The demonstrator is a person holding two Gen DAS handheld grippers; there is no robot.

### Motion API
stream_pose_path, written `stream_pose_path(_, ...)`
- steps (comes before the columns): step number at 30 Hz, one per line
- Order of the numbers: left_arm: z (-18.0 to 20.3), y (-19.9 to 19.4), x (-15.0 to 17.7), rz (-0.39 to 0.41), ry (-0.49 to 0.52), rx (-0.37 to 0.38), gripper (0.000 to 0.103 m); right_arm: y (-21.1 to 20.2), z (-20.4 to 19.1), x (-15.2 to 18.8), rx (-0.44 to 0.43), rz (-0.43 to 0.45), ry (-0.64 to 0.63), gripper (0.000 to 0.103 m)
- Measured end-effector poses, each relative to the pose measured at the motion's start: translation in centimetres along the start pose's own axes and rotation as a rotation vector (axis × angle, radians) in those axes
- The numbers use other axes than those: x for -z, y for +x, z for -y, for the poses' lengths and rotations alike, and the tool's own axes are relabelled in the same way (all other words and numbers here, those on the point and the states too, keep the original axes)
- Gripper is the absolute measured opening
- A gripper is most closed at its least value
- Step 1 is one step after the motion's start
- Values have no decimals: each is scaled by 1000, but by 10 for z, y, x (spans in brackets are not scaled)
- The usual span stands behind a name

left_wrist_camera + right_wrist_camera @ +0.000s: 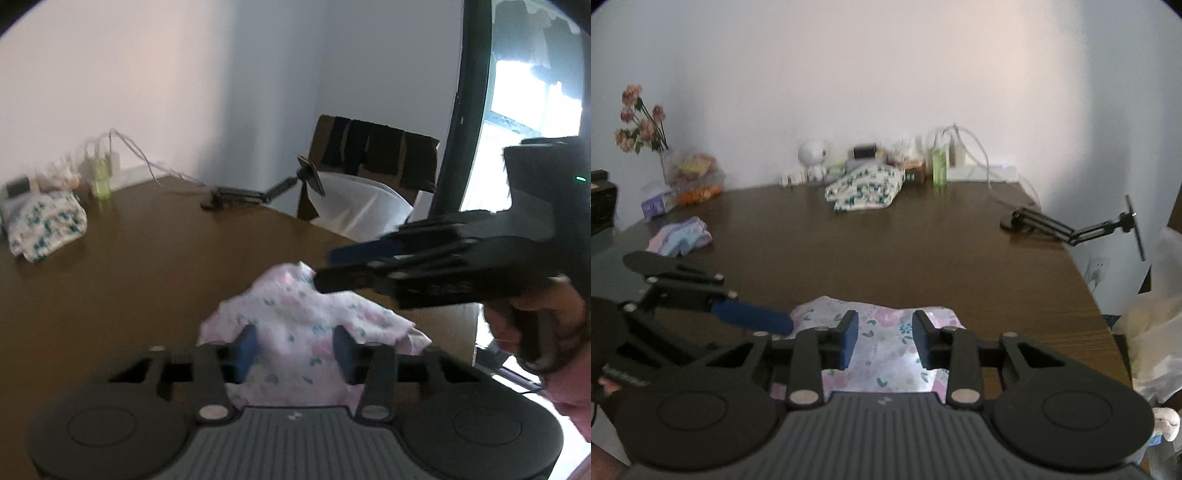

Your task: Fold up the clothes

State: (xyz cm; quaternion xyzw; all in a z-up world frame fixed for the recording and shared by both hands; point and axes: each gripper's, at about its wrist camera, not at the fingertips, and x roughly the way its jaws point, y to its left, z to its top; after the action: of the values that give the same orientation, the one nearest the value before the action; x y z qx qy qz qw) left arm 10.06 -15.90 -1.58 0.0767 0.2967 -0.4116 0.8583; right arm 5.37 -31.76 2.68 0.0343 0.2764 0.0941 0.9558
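Two grippers hang over a pink floral garment (295,325) lying crumpled on the brown table (155,266) at its near edge: the left gripper (293,345) has its blue pads spread apart with the cloth seen between them but not pinched, and the right gripper (884,339) likewise stands parted above the same cloth, clamping nothing. Beyond the garment, toward the wall, lies a folded green-patterned cloth (862,188), to its left a small pastel bundle (681,236), and to its right a black phone stand (1071,225).
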Motion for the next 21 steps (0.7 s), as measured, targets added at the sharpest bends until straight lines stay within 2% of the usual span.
stream_pose_path(3, -4, 6, 7, -28, -10, -10, 21, 18, 2, 6, 8, -54, 11, 24)
stream_pose_path(6, -10, 13, 16, -42, -38, -3, 20, 27, 4, 19, -1, -87, 40, 20)
stream_pose_path(13, -11, 9, 16, -21, -51, -3, 20, 27, 5, 30, 5, -47, 78, 21)
stream_pose_path(14, -10, 6, 14, -14, -51, -3, 24, 21, 4, 28, 2, -30, 88, 23)
stream_pose_path(15, -9, 0, 11, 8, -49, 3, 37, 15, 4, 27, -2, -11, 99, 33)
stream_pose_path(16, -9, -9, 8, 36, -51, 10, 46, 6, 4, 25, -10, 22, 121, 45)
stream_pose_path(17, -9, -17, 5, 65, -52, 18, 62, -8, 4, 23, -19, 66, 153, 65)
stream_pose_path(18, -10, -25, 2, 91, -55, 18, 74, -20, 5, 22, -23, 102, 182, 85)
stream_pose_path(19, -11, -33, -1, 111, -54, 21, 78, -33, 5, 21, -29, 135, 211, 96)
stream_pose_path(21, -15, -45, -7, 139, -52, 31, 93, -58, 6, 24, -47, 178, 277, 103)
